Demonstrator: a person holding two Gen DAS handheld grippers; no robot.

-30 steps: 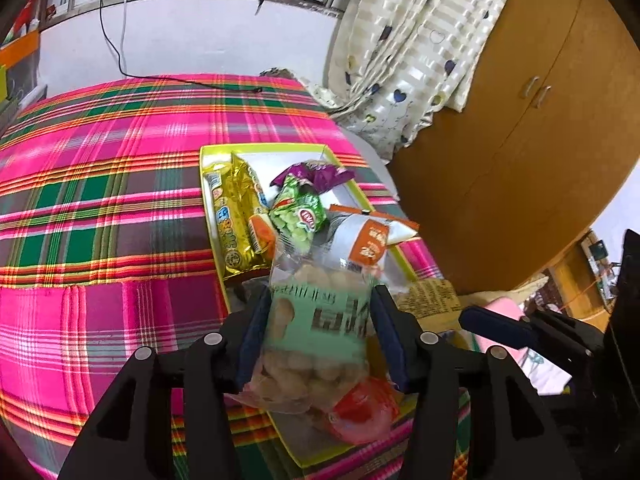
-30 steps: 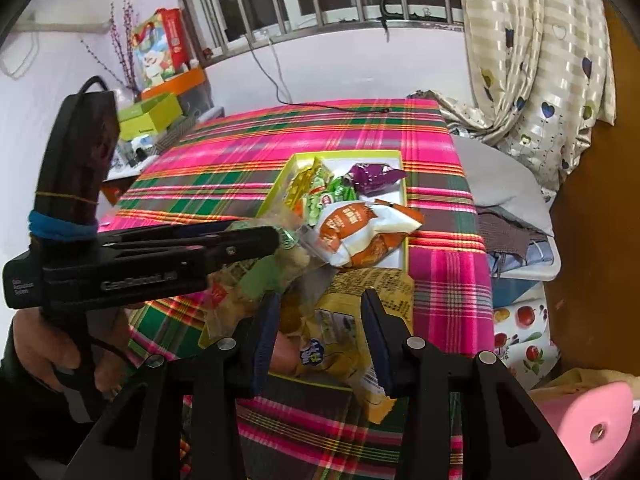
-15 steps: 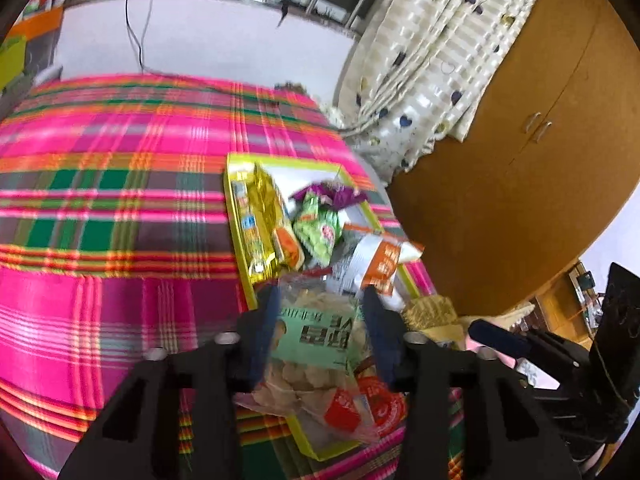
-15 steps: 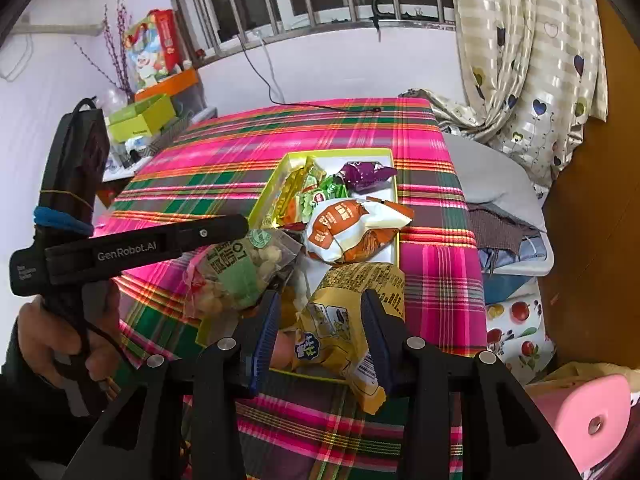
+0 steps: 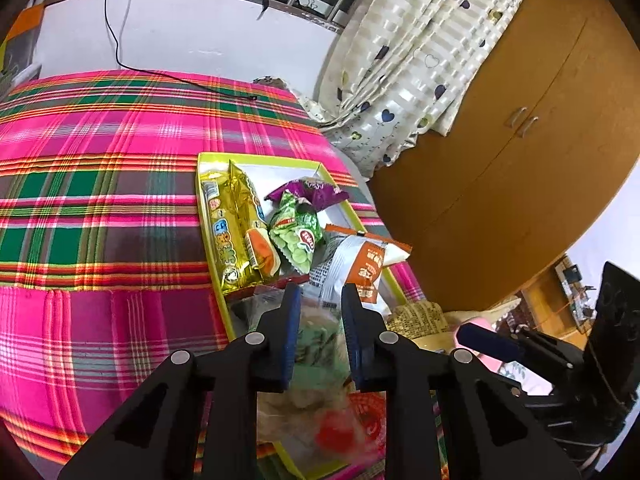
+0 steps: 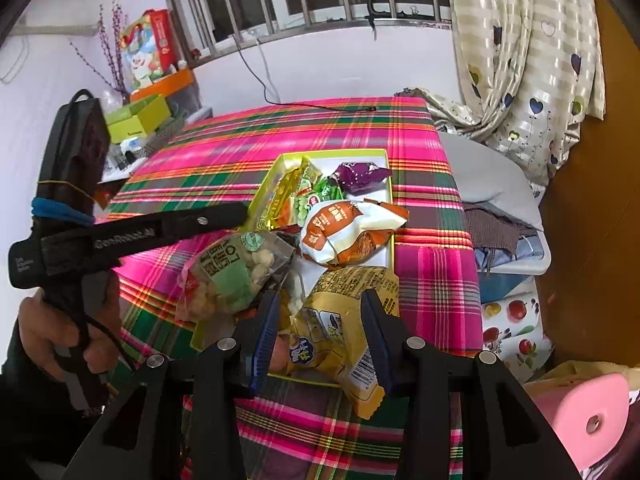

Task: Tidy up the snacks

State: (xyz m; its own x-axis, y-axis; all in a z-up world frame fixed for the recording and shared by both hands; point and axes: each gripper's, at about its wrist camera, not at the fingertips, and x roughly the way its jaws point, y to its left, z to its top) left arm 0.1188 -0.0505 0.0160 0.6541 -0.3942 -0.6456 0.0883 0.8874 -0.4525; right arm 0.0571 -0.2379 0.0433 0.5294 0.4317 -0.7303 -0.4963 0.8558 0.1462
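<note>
Right tongs parted astride yellow snack bag over tray.
</note>
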